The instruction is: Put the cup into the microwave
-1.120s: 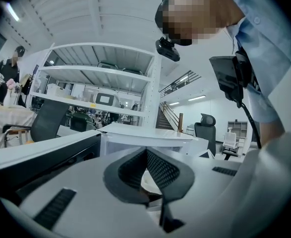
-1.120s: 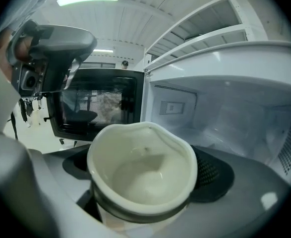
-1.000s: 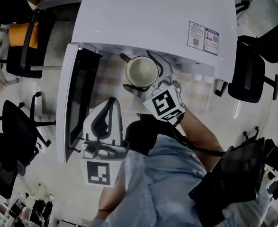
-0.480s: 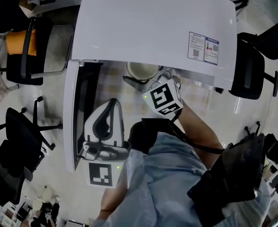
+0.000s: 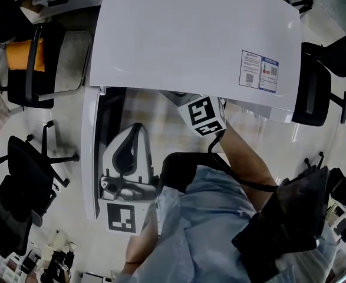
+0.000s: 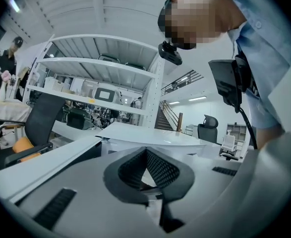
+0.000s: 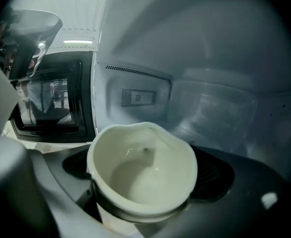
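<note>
The right gripper (image 7: 144, 175) clamps the cream round ceramic cup (image 7: 141, 162) upright inside the white boxy microwave (image 5: 190, 34); the cavity floor lies below, so lowering seems next; the left gripper (image 5: 130, 151), jaws together and empty, hangs beside the open door (image 5: 92, 158).

Cup (image 7: 143, 175) now inside microwave (image 7: 219, 78)

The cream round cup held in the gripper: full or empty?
Empty. The right gripper view looks down into the upright cream round cup and shows only its bare inside with a few tiny specks.
</note>
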`<state>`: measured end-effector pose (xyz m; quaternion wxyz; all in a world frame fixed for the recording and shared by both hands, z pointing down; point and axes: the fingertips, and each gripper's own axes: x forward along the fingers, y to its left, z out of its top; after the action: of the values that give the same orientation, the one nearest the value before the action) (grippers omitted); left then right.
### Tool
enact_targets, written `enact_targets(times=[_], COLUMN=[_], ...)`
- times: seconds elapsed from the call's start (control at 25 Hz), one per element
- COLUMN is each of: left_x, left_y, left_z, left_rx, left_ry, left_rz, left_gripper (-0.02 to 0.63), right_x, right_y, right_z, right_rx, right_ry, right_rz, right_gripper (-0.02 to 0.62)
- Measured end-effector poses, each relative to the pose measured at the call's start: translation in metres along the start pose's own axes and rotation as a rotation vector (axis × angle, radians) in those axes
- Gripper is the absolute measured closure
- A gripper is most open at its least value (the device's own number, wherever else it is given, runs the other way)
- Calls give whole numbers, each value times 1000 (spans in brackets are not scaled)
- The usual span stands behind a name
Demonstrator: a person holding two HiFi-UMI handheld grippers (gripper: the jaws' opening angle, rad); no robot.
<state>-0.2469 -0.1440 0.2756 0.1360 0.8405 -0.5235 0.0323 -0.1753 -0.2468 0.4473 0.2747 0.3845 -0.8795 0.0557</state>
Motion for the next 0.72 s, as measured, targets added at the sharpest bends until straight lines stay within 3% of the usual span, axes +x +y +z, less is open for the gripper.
enact_targets(times=[0.72], left_x=[-6], left_y=[2], left_z=[0], left_rx=[-25], left_ry=[-6], left_rz=[39], left_gripper=[601], right_x=[10], right_y=[-12], right_z=[-3], right_rx=[20], right_ry=[-57], right_rz=[-32], right_gripper=[52])
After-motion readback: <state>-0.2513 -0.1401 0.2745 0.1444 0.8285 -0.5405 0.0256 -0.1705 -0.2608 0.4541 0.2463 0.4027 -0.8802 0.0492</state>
